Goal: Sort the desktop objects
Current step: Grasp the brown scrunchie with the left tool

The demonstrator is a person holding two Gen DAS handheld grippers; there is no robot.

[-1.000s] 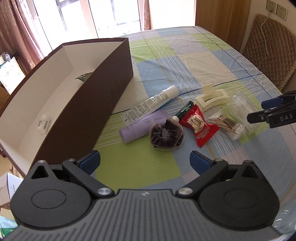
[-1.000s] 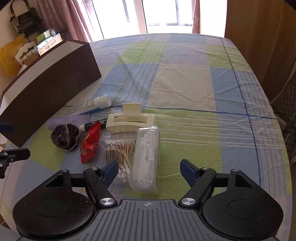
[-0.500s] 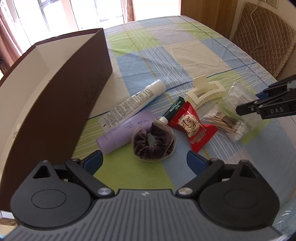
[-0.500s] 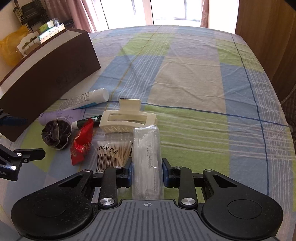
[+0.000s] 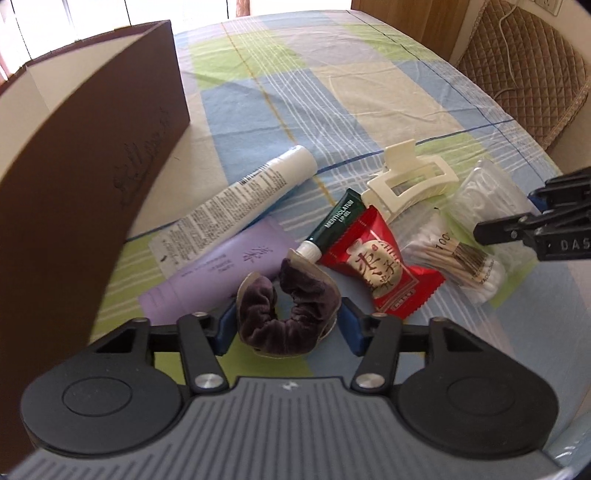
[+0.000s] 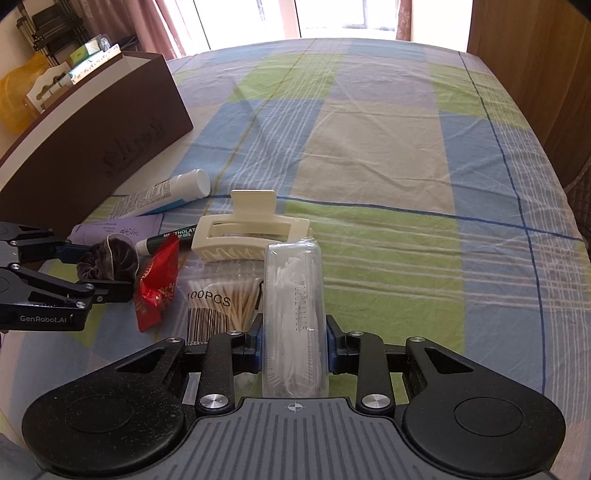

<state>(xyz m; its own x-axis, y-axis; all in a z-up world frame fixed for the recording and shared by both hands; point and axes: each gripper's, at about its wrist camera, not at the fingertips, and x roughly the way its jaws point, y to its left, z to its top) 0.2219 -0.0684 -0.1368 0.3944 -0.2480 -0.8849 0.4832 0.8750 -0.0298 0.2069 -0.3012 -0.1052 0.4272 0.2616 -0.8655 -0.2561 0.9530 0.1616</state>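
A home, most likely a dining or living room: a table (image 6: 369,166) under a checked cloth (image 6: 480,258), a quilted chair (image 5: 524,66) by a wall socket, and pink curtains (image 6: 173,22) at a bright window. Toiletries lie on the cloth, and a cluttered metal rack (image 6: 48,26) stands in the corner, its contents too blurred to name.

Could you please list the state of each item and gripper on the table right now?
left gripper: shut on scrunchie
scrunchie: gripped, on the cloth
right gripper: shut on clear packet
clear packet: gripped
hair claw: closed, lying flat
white tube: capped, lying
brown box: open-topped
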